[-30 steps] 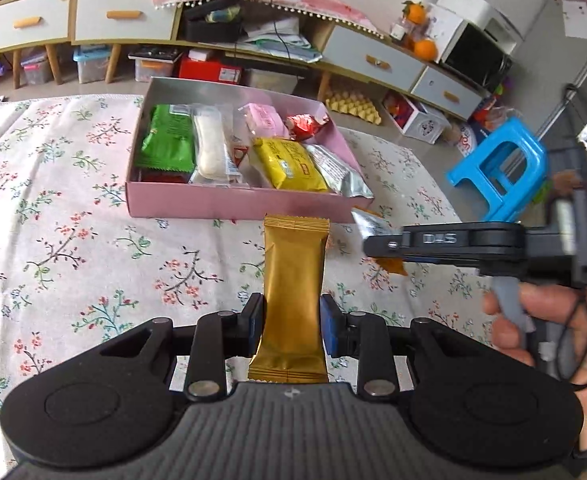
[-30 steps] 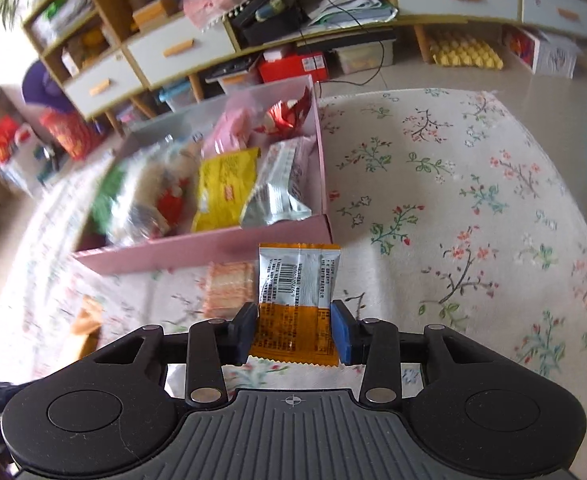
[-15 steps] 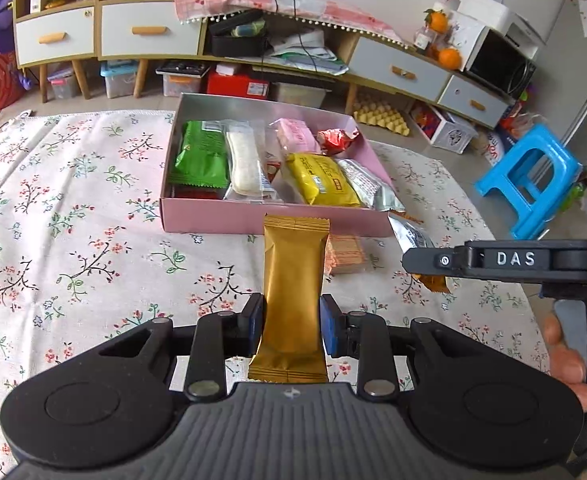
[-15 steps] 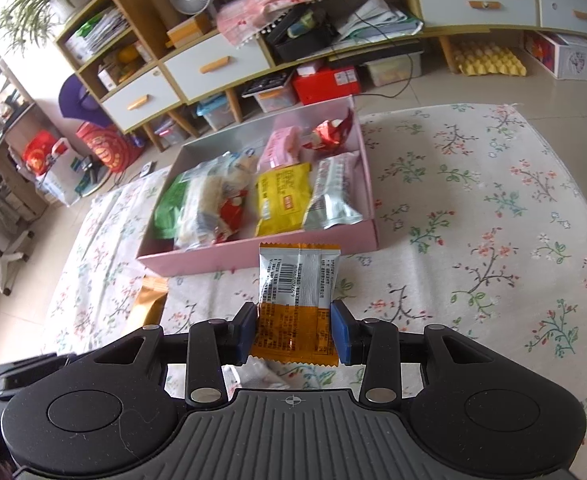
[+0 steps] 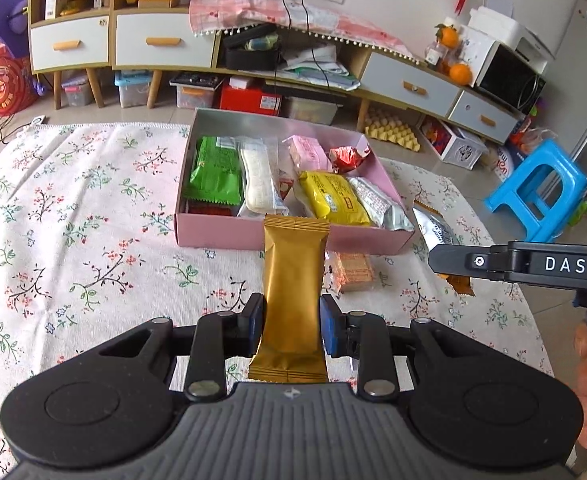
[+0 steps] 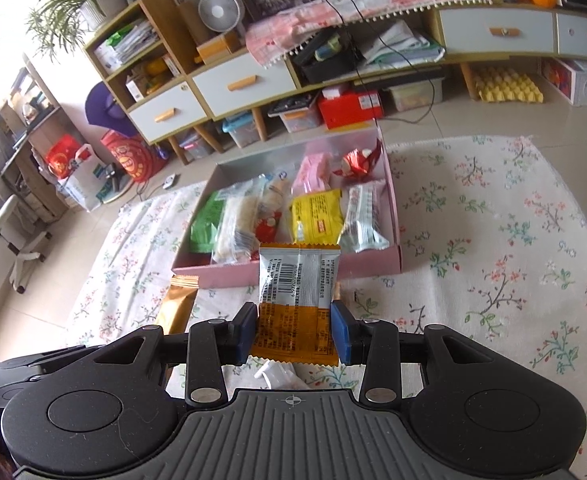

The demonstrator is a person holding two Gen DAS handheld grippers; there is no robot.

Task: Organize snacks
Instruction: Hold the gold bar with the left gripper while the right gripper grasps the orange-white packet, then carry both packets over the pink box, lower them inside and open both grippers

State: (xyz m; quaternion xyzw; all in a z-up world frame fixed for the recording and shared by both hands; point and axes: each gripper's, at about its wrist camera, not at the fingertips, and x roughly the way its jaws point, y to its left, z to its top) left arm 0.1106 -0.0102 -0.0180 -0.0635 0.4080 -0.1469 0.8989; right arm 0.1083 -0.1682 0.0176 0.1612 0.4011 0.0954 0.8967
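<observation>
In the left wrist view, a long gold foil snack bar (image 5: 293,300) is clamped between the pads of the left gripper (image 5: 292,327), its long axis pointing straight ahead at the shallow pink cardboard box (image 5: 293,236) of snacks lying beyond its tip, near wall first. In the right wrist view, a flat silver-and-orange snack packet (image 6: 296,300) is pinched by the right gripper (image 6: 295,330), and the same box (image 6: 293,270) is seen ahead and slightly left, seemingly equally near to both hands.

snack packets (image 5: 333,196) lie in the box (image 5: 221,236) on the tablecloth (image 5: 73,220).
</observation>
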